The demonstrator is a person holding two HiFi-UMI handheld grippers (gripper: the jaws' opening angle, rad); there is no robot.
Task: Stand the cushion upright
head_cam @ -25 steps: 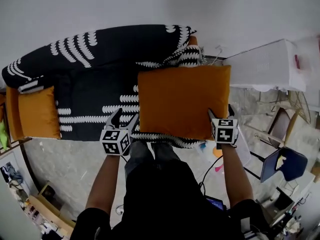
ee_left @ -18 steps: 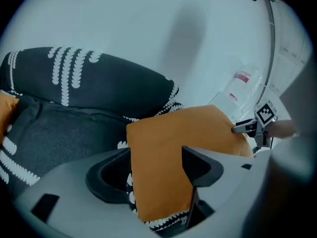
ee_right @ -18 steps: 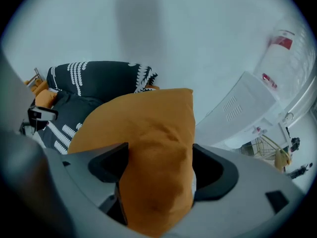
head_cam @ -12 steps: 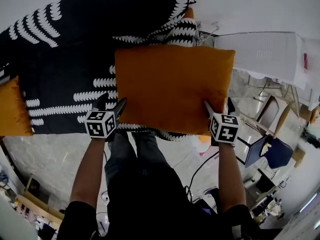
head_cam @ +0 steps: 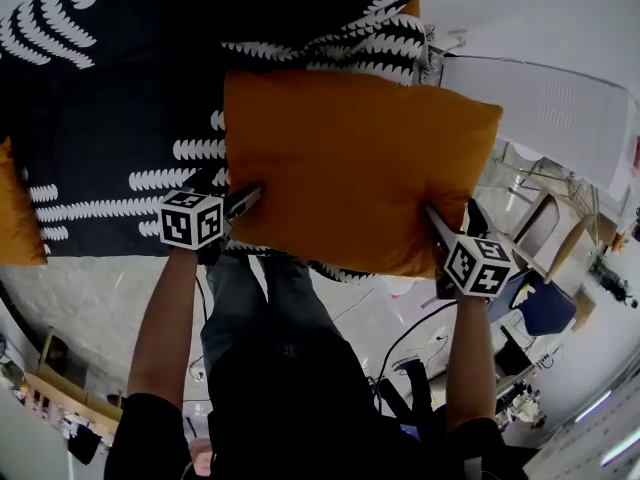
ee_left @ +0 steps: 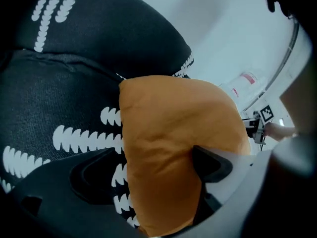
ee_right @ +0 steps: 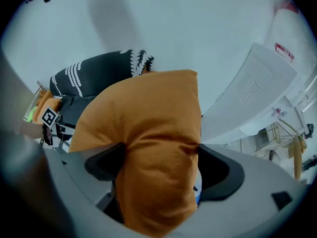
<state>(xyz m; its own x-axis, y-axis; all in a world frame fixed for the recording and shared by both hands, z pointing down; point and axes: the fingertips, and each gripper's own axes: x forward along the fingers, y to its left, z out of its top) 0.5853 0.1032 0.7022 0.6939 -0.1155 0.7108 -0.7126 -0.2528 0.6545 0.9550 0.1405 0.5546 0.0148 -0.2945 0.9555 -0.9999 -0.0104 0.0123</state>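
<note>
I am holding the orange cushion (head_cam: 350, 168) at both near corners, and it is sitting on the right part of the sofa (head_cam: 110, 108), which is draped in black cloth with white leaf rows. Its broad face is turned up toward the head camera, its far edge is lying against the bunched cloth at the sofa's back, and its near edge is reaching out past the seat front above my legs. The left gripper (head_cam: 236, 198) is taking the near left corner. Its jaws have just been opening and are standing wide, with the cushion filling the gap and touching both pads. The right gripper (head_cam: 455, 220) is pinching the near right corner. Its jaws have also just been opening, yet the fabric is creasing between the two pads. A second orange cushion (head_cam: 14, 208) is lying at the sofa's left end, well apart. A white unit (head_cam: 560, 98) is standing just beside the sofa on the right.
</note>
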